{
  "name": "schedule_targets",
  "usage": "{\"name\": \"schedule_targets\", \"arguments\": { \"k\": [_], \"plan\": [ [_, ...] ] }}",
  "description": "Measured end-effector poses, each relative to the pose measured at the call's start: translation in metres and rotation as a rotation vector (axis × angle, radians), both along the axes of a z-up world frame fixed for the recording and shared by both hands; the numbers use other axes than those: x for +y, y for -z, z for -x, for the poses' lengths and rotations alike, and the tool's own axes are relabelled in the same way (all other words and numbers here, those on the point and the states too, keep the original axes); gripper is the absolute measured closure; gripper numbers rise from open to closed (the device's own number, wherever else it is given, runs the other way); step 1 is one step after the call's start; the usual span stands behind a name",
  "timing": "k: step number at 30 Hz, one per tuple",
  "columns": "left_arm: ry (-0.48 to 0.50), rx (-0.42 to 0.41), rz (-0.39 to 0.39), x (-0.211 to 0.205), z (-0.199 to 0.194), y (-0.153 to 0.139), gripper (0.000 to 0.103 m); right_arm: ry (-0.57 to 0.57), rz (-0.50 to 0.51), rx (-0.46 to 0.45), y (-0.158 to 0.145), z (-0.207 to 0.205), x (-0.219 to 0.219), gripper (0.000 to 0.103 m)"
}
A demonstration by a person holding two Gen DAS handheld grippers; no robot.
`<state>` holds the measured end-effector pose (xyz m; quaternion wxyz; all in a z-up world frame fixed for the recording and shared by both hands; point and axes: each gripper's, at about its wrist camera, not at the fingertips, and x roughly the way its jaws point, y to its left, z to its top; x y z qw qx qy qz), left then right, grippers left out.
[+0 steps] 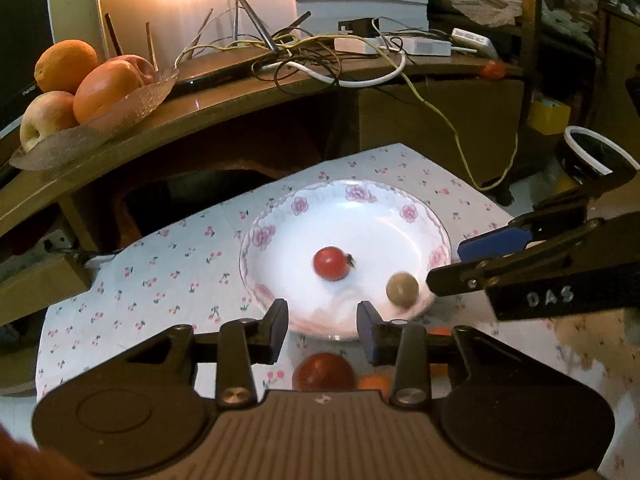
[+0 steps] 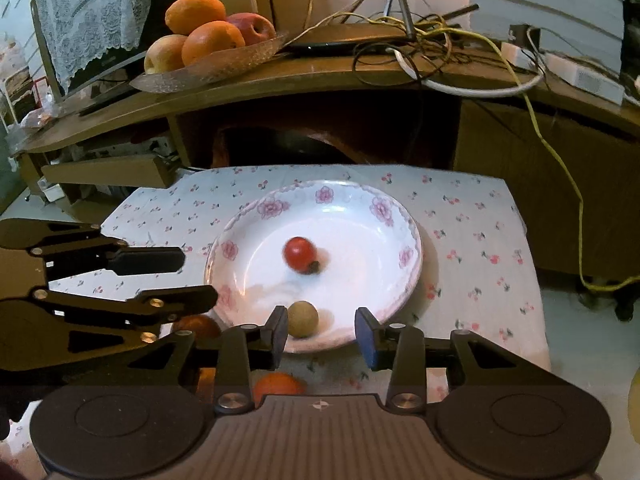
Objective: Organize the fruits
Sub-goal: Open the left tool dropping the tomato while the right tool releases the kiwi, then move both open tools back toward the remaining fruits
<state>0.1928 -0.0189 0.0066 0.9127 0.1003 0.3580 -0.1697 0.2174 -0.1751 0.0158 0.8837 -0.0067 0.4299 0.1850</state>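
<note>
With both the left gripper point(image 1: 322, 330) and the right gripper point(image 2: 321, 334) parted and empty above the plate's point(image 2: 412, 236) near rim, the blurred cherry tomato point(image 2: 299, 255) and tan round fruit point(image 2: 303, 319) inside it look free to roll, so a careless dip could knock them out.

light: warm glow from far behind the desk point(image 1: 224, 104) | room: dim | blur: the two small fruits | edges: bent round
</note>
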Motion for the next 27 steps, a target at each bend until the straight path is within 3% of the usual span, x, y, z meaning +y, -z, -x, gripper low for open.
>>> {"name": "schedule_targets", "arguments": {
  "k": [16, 27],
  "plan": [
    [0.000, 0.025, -0.020, 0.017, 0.058, 0.002, 0.058, -0.106, 0.007, 0.026, 0.001, 0.035, 0.007, 0.058],
    [-0.004, 0.080, -0.035, 0.019, 0.085, 0.021, 0.057, -0.160, 0.031, 0.052, 0.009, 0.044, 0.012, 0.057]
  ]
}}
